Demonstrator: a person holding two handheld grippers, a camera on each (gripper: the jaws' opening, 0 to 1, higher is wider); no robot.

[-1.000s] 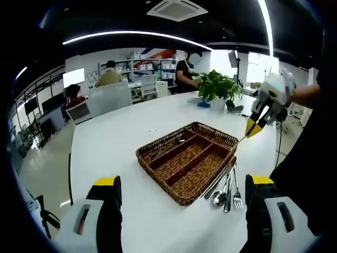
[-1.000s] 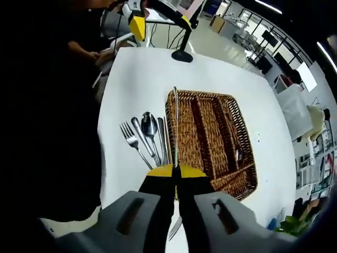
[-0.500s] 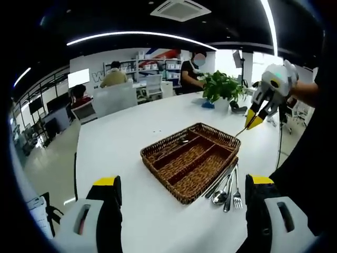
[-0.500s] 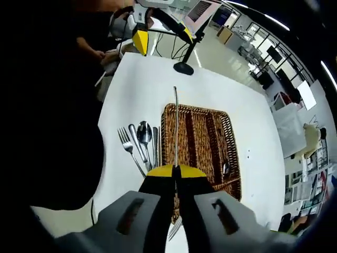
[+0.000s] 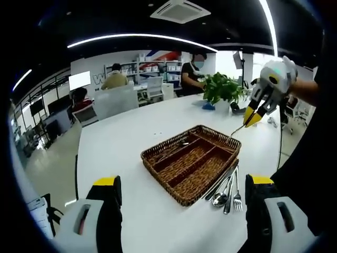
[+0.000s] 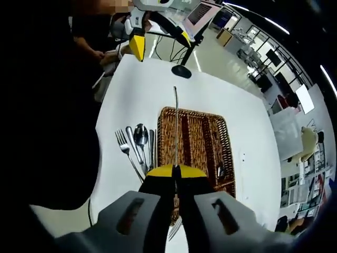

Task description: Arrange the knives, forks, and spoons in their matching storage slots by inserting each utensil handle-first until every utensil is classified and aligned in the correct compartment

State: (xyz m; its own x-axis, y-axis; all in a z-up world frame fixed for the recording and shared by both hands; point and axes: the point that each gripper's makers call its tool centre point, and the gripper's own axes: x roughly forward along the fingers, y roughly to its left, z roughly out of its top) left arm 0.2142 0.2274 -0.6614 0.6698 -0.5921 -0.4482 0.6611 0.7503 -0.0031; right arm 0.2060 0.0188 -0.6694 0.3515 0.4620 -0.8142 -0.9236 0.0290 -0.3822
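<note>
White surface (image 5: 131, 137) under me; my right tongs (image 6: 175, 171), pinching a fork (image 6: 175, 124), had risen above the basket (image 5: 189, 162); left tongs (image 5: 181, 184) spread.

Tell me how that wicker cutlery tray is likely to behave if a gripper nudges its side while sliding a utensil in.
The wicker tray looks woven and nearly empty, so it is probably light and may skid on the smooth white table. Its low, wide shape makes tipping unlikely. The weave looks stiff enough to hold shape, though a utensil tip could snag.
</note>
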